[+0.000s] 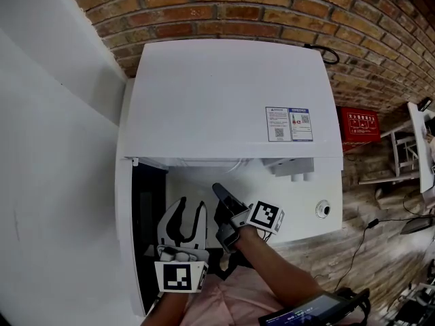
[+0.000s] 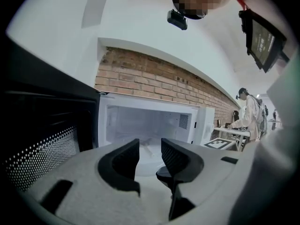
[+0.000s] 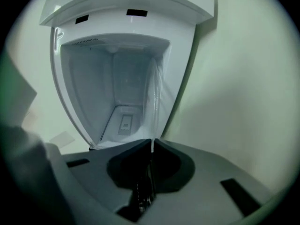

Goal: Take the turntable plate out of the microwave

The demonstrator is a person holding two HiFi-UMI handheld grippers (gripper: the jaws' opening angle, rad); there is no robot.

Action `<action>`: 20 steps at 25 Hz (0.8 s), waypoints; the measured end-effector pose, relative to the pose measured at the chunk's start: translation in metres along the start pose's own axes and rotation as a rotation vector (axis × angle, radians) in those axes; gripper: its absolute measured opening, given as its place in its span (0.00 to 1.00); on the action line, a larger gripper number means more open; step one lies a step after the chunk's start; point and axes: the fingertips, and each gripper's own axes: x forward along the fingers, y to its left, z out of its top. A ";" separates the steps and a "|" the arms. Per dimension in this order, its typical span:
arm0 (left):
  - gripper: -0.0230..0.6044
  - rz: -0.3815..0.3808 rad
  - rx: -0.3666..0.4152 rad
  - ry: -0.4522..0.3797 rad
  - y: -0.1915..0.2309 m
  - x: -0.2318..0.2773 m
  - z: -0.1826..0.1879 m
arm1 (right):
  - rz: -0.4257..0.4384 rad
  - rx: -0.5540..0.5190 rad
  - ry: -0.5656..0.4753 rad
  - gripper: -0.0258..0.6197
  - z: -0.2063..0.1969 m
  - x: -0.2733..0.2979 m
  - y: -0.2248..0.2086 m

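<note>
The white microwave [image 1: 224, 94] stands with its door [image 1: 126, 236] swung open to the left. My right gripper [image 1: 221, 194] reaches into the cavity mouth. In the right gripper view its dark jaws [image 3: 152, 143] are shut on the thin rim of the clear glass turntable plate [image 3: 153, 97], which shows edge-on and runs back into the cavity [image 3: 124, 93]. My left gripper [image 1: 190, 212] hangs in front of the opening, left of the right one. It is open [image 2: 150, 156] with nothing between its fingers, and the white cavity [image 2: 145, 121] shows beyond them.
The door's dark perforated window [image 2: 42, 139] is close on the left. A white wall [image 1: 54, 148] flanks the microwave, with a brick wall [image 1: 272, 5] behind. The control knob [image 1: 323, 209] sits right of the opening. A red box [image 1: 359, 124] and a wooden floor lie to the right.
</note>
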 end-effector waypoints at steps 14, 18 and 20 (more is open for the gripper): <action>0.28 0.012 0.008 0.005 0.004 -0.003 0.001 | 0.050 -0.065 -0.083 0.12 0.050 0.013 -0.003; 0.27 0.007 0.004 0.009 0.001 -0.003 -0.001 | 0.093 -0.076 -0.084 0.11 0.035 0.002 -0.002; 0.28 0.003 0.002 0.008 -0.001 -0.002 -0.001 | 0.107 -0.081 -0.080 0.11 0.026 -0.006 -0.002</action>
